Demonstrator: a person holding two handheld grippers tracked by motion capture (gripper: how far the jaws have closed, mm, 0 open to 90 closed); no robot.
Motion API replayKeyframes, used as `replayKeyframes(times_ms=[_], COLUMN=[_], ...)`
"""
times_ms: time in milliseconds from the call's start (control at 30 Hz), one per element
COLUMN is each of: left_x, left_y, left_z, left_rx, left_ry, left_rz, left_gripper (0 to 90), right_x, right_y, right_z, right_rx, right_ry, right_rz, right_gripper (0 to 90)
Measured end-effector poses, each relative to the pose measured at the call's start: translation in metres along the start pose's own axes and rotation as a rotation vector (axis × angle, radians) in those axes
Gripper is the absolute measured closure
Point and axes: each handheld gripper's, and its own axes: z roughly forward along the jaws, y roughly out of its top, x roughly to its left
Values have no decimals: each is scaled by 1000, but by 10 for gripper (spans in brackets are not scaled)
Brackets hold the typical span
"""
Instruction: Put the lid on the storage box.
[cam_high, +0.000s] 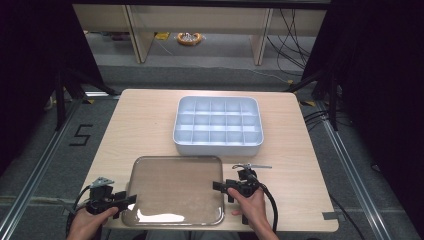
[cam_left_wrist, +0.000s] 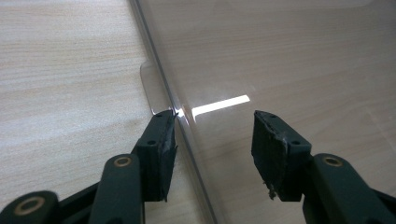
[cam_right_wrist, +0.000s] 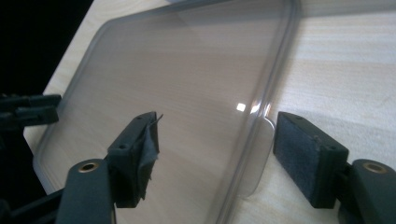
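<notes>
1. Clear lid (cam_high: 172, 189) lies flat at the tabletop's (cam_high: 140, 120) 6 o'clock edge, bin (cam_high: 218, 126) beyond at 12.
2. Left gripper (cam_high: 127, 200) gapes, straddling the lid's 9 o'clock rim.
3. Right gripper (cam_high: 218, 186) spread wide across its 3 o'clock rim.

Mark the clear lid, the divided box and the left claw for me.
clear lid (cam_high: 172, 187): high view, middle of its flat panel.
divided box (cam_high: 218, 148): high view, near outer wall.
left claw (cam_left_wrist: 215, 137): left gripper view, midway between fingertips, astride the lid's edge.
</notes>
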Motion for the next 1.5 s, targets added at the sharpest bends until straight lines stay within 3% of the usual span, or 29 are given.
replayKeyframes(times_ms=[267, 333, 367, 400, 500, 533, 567, 600, 633, 667, 700, 800, 833, 867, 1000, 1033, 1100, 1200, 1267, 1300, 1333, 1367, 1400, 1433, 1467, 1500], left_x=[0, 2, 3, 3, 2, 3, 3, 3, 2, 2, 3, 4, 2, 3, 2, 3, 5, 7, 9, 10, 11, 13, 13, 16, 16, 16], left_y=[0, -1, -1, -1, -1, -1, -1, -1, -2, -1, -1, -2, -2, -2, -1, -1, 0, 0, 1, 1, 1, 2, 2, 3, 3, 2], left_z=[-1, -1, -1, -2, -1, -1, -1, -1, 0, -1, -1, -1, 0, -1, 0, -1, 0, 0, 0, 0, 0, 0, 2, 2, 2, 3], left_rx=[8, -1, -2, 3, -2, -6, -1, -1, -8, -2, -3, -6, -20, -6, -7, -10, -20, -27, -35, -41, -42, -45, -69, -74, -74, -81], left_ry=[8, -9, -18, -13, -11, -12, -33, -33, -30, -26, -31, -42, -41, -45, -52, -44, -57, -59, -69, -60, -51, -52, -66, -119, -119, -131], left_rz=[14, -9, -18, -13, -8, -6, -16, -16, -11, -10, -14, -25, -41, -20, -35, -44, -73, -84, -102, -109, -104, -114, -149, -206, -206, -228], left_gripper=[490, 490, 491, 491, 491, 490, 495, 497, 497, 497, 495, 491, 473, 459, 400, 343, 311, 302, 294, 294, 272, 266, 267, 240, 261, 308], right_x=[-12, -13, -12, -12, -14, -10, -16, -16, -6, -7, -5, -4, -2, -1, 4, 4, 4, 5, 7, 4, 5, 7, 7, 10, 10, 10], right_y=[-10, -11, -13, -14, -16, -17, -22, -22, -24, -23, -21, -20, -20, -20, -19, -16, -15, -15, -14, -14, -14, -13, -13, -10, -10, -8], right_z=[-6, -6, -9, -10, -10, -13, -8, -8, -6, -4, -6, -8, -12, -13, -19, -23, -23, -22, -22, -21, -21, -23, -23, -28, -28, -28], right_rx=[-42, -42, -27, -24, -42, 3, -21, -21, 9, -14, 3, -12, -21, -27, -34, -39, -46, -42, -29, -41, -44, -35, -50, -53, -53, -78], right_ry=[59, 71, 85, 106, 87, 121, 176, 176, 176, 150, 150, 167, 178, 184, 178, 174, 189, 193, 205, 204, 211, 215, 218, 259, 259, 250], right_rz=[112, 128, 170, 180, 174, 239, 222, 222, 218, 136, 128, 106, 75, 64, 22, -2, -7, -13, 16, -24, -19, -2, -33, -12, -12, -64], right_gripper=[461, 459, 461, 473, 542, 552, 635, 635, 640, 635, 641, 654, 662, 666, 674, 699, 703, 706, 707, 707, 711, 722, 737, 757, 757, 753])
